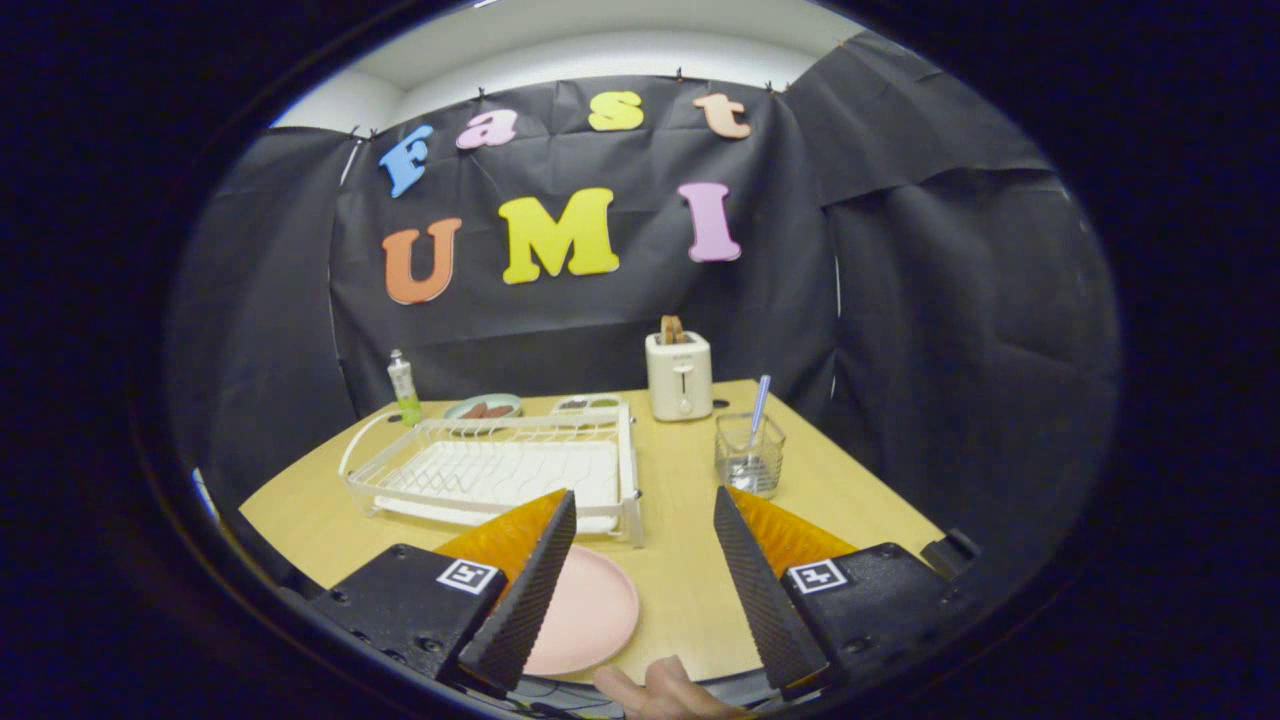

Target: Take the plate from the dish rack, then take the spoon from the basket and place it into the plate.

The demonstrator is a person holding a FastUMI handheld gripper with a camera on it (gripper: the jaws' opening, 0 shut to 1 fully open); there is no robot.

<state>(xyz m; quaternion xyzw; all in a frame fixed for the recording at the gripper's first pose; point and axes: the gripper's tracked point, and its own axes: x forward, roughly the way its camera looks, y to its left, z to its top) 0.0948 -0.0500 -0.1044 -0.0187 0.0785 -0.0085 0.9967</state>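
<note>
A pink plate (590,612) lies flat on the wooden table (690,570), just in front of the white wire dish rack (495,465) and partly behind my left finger. The rack holds no dishes. A clear mesh basket (750,455) stands ahead of my right finger, with a spoon (759,400) upright in it, its pale handle sticking out. My gripper (640,505) is open above the table's near edge, nothing between its fingers. The basket lies a short way beyond the right fingertip.
A white toaster (679,375) with bread in it stands at the back of the table. A small bottle (404,388), a green bowl (484,407) and a small tray (587,404) sit behind the rack. A person's fingers (665,690) show below the gripper.
</note>
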